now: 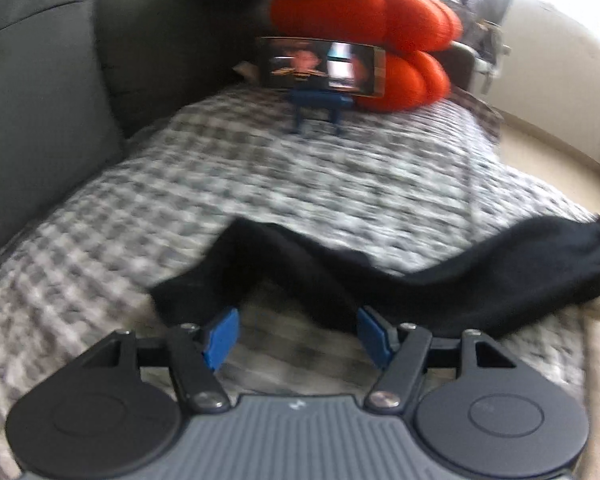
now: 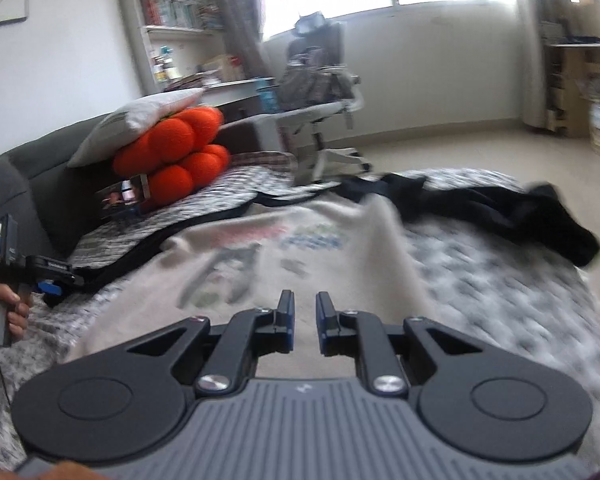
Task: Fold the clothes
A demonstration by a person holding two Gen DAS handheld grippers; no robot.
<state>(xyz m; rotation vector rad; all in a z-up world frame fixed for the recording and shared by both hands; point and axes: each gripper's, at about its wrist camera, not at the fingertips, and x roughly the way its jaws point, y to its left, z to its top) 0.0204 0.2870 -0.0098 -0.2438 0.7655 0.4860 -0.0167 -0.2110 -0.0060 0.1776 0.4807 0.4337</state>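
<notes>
A black garment [image 1: 460,288] lies stretched across the checkered bed cover [image 1: 259,184], one limb bent just ahead of my left gripper [image 1: 297,334]. That gripper is open, with its blue pads [image 1: 221,336] wide apart and nothing between them. In the right wrist view a beige printed shirt [image 2: 259,240] is spread on the cover, with black clothing [image 2: 500,208] bunched beyond it. My right gripper [image 2: 304,316] hovers over the shirt's near part, fingers only narrowly apart and holding nothing. A hand [image 2: 3,312] holds the left gripper [image 2: 55,284] at the far left, near black fabric.
An orange bumpy cushion [image 1: 380,40] under a white pillow [image 2: 139,120] sits at the head of the bed, with a phone on a blue stand [image 1: 320,64] in front. A grey backrest [image 1: 39,100] runs along the left. An office chair [image 2: 324,112] stands on the floor beyond.
</notes>
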